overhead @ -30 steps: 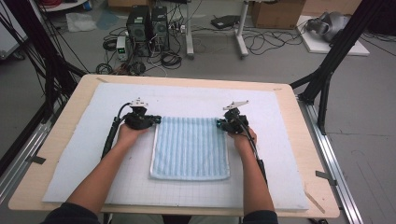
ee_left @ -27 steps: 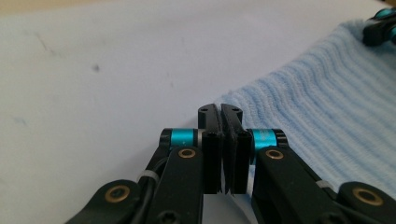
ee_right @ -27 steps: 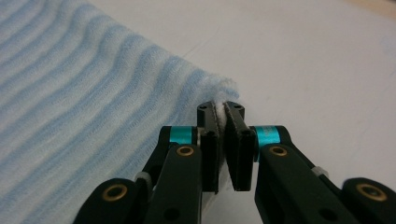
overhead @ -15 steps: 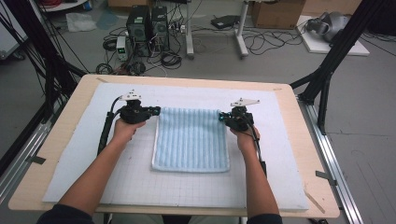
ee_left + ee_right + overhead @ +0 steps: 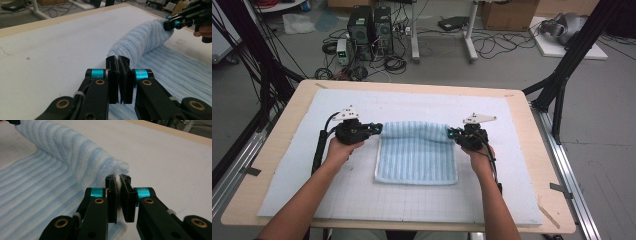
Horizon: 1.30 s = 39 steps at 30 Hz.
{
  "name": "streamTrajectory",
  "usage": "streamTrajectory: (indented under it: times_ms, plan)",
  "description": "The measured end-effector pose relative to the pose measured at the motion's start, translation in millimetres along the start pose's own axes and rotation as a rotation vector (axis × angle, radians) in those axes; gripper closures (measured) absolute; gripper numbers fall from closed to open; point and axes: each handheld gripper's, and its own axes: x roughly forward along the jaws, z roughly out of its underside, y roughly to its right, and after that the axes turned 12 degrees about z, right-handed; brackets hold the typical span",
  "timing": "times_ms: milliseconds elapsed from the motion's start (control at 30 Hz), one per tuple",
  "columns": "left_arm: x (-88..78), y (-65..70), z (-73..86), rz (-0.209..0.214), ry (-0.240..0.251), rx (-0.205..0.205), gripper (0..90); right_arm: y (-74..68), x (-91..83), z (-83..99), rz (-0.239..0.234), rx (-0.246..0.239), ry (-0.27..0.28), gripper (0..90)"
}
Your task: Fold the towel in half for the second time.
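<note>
— Where's the striped blue towel [image 5: 417, 157]?

— Spread on the white mat [image 5: 362, 195] on the counter [image 5: 277, 145], far edge lifted into a roll.

— And the tongs?

— Left tongs [image 5: 378, 127] pinch one far corner, right tongs [image 5: 451, 133] the other (jaws nearly together, cloth between).
</note>
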Motion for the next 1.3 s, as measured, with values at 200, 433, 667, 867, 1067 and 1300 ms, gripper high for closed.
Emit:
streamTrajectory:
  times_ms: [200, 433, 667, 867, 1067, 1300]
  plan:
    - [-10.9, 17.5, 6.9, 0.023, 0.024, 0.027, 86.5, -6.6, -18.1, 3.9, -0.02, -0.009, 0.023, 84.6]
    - [-21.8, 36.1, 20.6, 0.053, 0.039, 0.033, 86.5, -16.5, -37.7, 17.9, -0.037, -0.02, 0.064, 84.5]
    - [-27.8, 53.3, 38.8, 0.081, 0.02, 0.045, 86.5, -25.6, -52.1, 33.8, -0.054, -0.021, 0.066, 84.4]
    - [-30.4, 59.8, 46.1, 0.094, 0.005, 0.046, 86.4, -34.5, -58.7, 47.4, -0.065, -0.039, 0.059, 84.4]
    - [-28.6, 63.6, 53.4, 0.114, -0.013, 0.036, 86.2, -37.9, -64.7, 56.1, -0.072, -0.054, 0.054, 84.2]
    - [-31.5, 72.3, 60.7, 0.138, -0.027, 0.036, 86.2, -41.5, -72.9, 63.9, -0.08, -0.07, 0.056, 83.8]
